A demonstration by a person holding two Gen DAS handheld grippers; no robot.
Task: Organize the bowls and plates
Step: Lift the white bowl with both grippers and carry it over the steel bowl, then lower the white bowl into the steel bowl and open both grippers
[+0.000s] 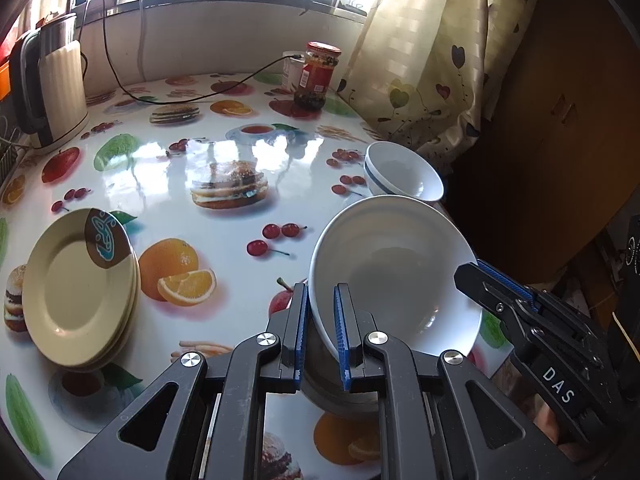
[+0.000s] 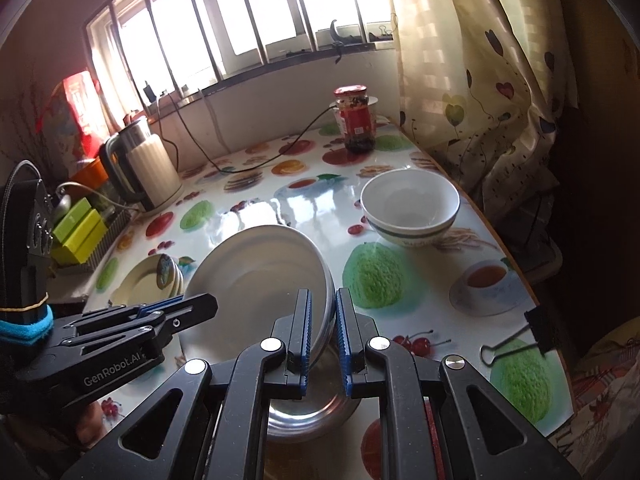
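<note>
White and empty, the large bowl (image 1: 394, 268) hangs tilted over the surface (image 1: 224, 236), its rim pinched by the left gripper (image 1: 322, 320) jaws. Right wrist view: the right gripper (image 2: 323, 330) jaws pinch the opposite rim; 2 stacked bowls (image 2: 410, 210) sit empty beyond.

Kettle (image 1: 60, 80), sauce jar (image 1: 318, 76), binder clip (image 2: 536, 332) — all on fruit-print tablecloth (image 1: 224, 248).

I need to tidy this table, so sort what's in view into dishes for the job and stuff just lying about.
For the job:
- big white bowl, gripped on both sides by the left claw and right claw
- stacked small bowls
- stack of cream plates

Lying about:
- kettle
- sauce jar
- binder clip
- black cord
</note>
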